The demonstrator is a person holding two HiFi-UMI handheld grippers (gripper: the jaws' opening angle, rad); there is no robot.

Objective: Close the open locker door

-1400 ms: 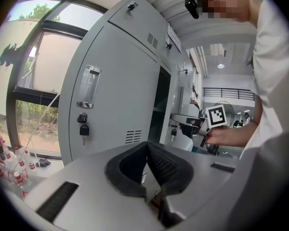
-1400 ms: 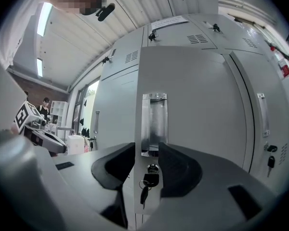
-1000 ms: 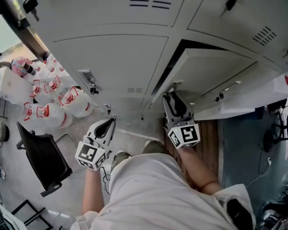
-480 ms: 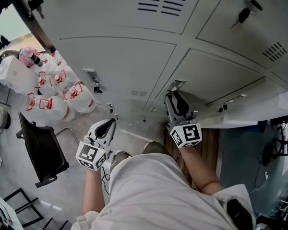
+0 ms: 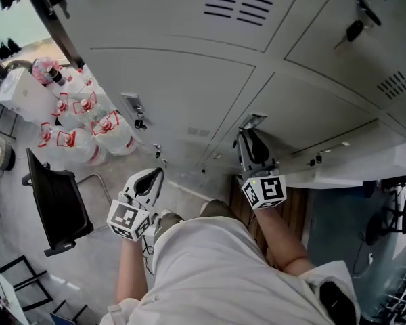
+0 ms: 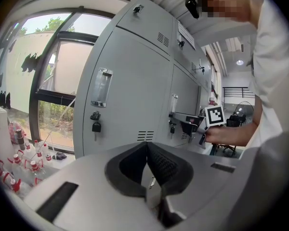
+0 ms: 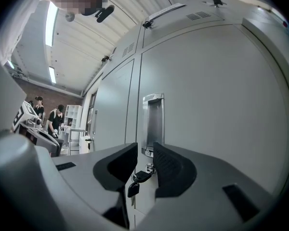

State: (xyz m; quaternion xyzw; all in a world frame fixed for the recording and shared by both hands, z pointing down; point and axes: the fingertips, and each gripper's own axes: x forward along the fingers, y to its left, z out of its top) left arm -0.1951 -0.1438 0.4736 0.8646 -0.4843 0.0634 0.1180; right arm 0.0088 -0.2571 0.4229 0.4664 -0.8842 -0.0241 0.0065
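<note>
The grey locker door (image 5: pixel 325 107) lies flush with its neighbours, with no dark gap along its edge. My right gripper (image 5: pixel 249 137) points level at the door's recessed metal handle (image 5: pixel 252 122). In the right gripper view the jaws (image 7: pixel 145 150) have just been closing but a gap remains. The handle recess (image 7: pixel 153 121) and a key with a black fob (image 7: pixel 137 178) in the lock below it show through that gap, and the pads press on neither. My left gripper (image 5: pixel 154 175) hangs back to the left, shut (image 6: pixel 147 146) on nothing.
A second locker door at the left carries its own handle and hanging key (image 5: pixel 134 110). Several water bottles (image 5: pixel 88 131) stand on the floor by the window, near a black chair (image 5: pixel 57 205). People stand far off (image 7: pixel 55 121).
The door stood ajar with a dark gap one second ago; it has swung in and now sits flush. My right gripper moved with it toward the lockers. The left gripper stayed put.
</note>
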